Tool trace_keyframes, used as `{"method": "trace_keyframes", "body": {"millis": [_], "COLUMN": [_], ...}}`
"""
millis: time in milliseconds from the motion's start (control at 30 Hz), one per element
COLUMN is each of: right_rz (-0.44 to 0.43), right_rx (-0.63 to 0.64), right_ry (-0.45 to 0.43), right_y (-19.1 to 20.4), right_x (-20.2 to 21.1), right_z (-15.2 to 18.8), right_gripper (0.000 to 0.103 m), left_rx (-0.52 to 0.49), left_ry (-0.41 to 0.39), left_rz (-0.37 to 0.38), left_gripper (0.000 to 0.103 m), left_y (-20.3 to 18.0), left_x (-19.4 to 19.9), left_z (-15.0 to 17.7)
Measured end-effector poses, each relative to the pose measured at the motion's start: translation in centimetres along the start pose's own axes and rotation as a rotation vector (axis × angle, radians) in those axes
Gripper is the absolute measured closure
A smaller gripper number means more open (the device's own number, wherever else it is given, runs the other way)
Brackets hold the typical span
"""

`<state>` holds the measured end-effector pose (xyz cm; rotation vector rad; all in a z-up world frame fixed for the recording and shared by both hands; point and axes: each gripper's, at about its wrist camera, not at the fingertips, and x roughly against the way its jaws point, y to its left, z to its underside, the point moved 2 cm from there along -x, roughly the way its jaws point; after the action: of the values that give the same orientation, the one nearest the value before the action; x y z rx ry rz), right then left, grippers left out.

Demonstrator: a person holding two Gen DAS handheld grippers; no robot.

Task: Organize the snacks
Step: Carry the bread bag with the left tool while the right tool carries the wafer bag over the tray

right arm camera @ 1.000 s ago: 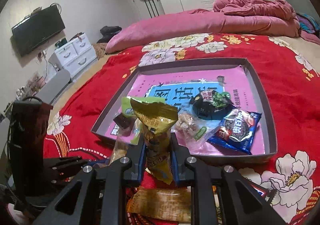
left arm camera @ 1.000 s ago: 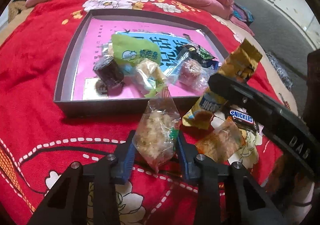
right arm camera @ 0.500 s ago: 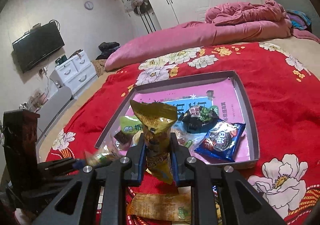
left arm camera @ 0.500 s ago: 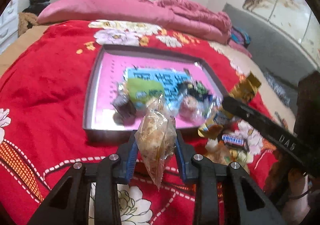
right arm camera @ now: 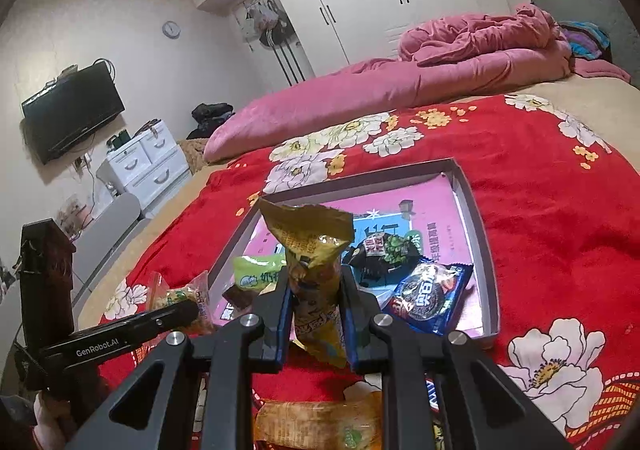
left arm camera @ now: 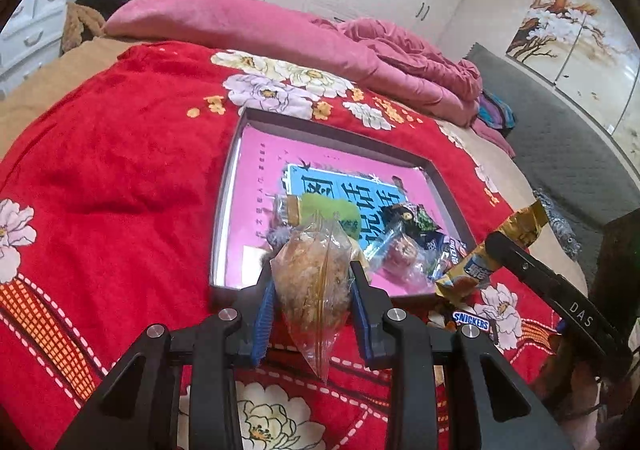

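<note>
— Your grippers?
— My left gripper [left arm camera: 312, 290] clamps a clear snack bag [left arm camera: 312, 278]; my right gripper [right arm camera: 316, 302] grips a yellow snack packet [right arm camera: 314, 266], both above the tray's [right arm camera: 476, 217] near edge.
— Nearby?
— A Snickers bar [left arm camera: 471, 320] lies on the red blanket [left arm camera: 120, 185]; Oreo pack [right arm camera: 428, 300] sits inside the tray.

Two wrist fisheye views, low over a bed, facing a shallow tray [left arm camera: 224, 209] just ahead of the jaws.

Left camera looks from the tray's left front, right camera from its right front; both share the tray [right arm camera: 486, 250] and, probably, each other's gripper at frame edge.
</note>
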<state>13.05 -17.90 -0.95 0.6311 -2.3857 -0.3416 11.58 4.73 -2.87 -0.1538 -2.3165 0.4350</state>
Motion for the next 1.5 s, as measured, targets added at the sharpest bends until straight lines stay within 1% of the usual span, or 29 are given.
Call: {"method": "trace_keyframes", "body": {"millis": [467,800,1033,1167,1300,1500], "right_rz": [0.025,0.051,0.048,0.054,0.056,0.065], "right_rx": [-0.06,-0.081,-0.089,-0.07,-0.057,-0.068], "right_ry": [-0.03,-0.045,0.002,0.036,0.048,0.07], "right_y": [-1.6,-2.4,-2.8,-2.5,-2.1,-2.4], "right_x": [0.2,-0.5,-2.0,-2.9,-3.4,-4.3], "right_z": [-0.4,-1.0,-0.8,-0.6,-0.3,-0.2], "right_gripper": [0.081,0.081,0.081,0.081,0.081,0.081], "left_rx": [0.022,0.007,0.006,0.011,0.012,0.006], "left_ry": [-0.005,-0.005,0.011,0.018,0.056,0.055], "left_rz": [-0.02,-0.033,-0.04,-0.034,-0.031,-0.026], "left_gripper": [0.068,0.068,0.068,0.067,0.067,0.067], "left_y": [0.5,0.2,0.2,0.2,0.2,0.0], "left_x": [-1.4,-2.7,-4.0,-4.5,-5.5,-5.7], "left_z": [-0.9,-1.5,-1.7,-1.9,-1.7,-1.8]}}
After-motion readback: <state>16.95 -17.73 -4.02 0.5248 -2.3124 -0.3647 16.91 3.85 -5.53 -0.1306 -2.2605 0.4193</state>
